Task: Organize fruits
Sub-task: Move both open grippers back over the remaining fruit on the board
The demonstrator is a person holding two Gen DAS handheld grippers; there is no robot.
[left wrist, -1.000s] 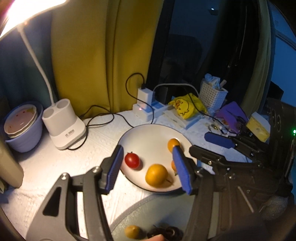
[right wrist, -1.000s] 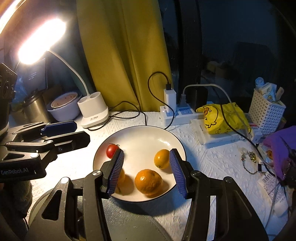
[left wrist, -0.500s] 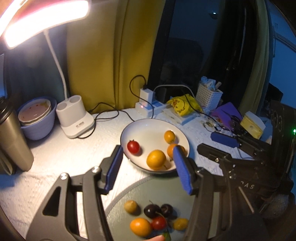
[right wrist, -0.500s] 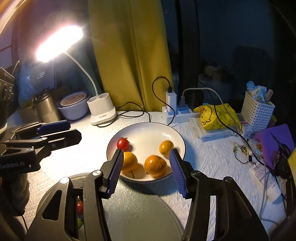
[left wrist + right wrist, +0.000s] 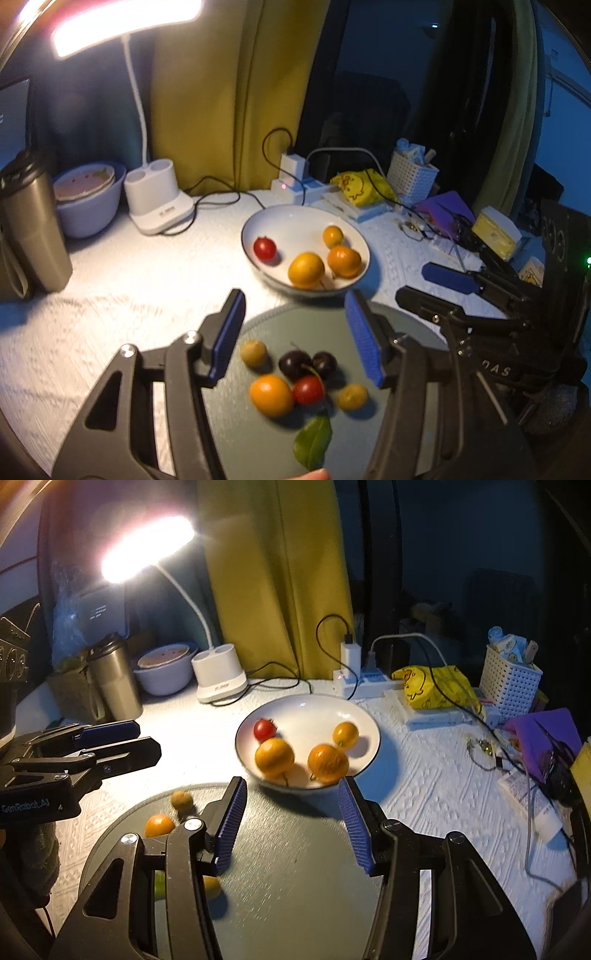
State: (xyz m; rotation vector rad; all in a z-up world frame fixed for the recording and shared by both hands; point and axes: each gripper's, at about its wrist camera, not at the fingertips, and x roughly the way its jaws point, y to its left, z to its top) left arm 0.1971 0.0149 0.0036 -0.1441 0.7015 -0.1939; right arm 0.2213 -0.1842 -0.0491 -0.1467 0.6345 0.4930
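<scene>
Both the left hand-held gripper [image 5: 295, 332] and right hand-held gripper [image 5: 291, 819] were held wide and empty above the grey round tray [image 5: 406, 332]; oranges [image 5: 328, 763] and a cherry tomato [image 5: 265, 729] were seen in the white bowl [image 5: 314, 705]

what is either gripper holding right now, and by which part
Nothing is held. The left gripper and right gripper are both open and empty, above the grey tray.
</scene>
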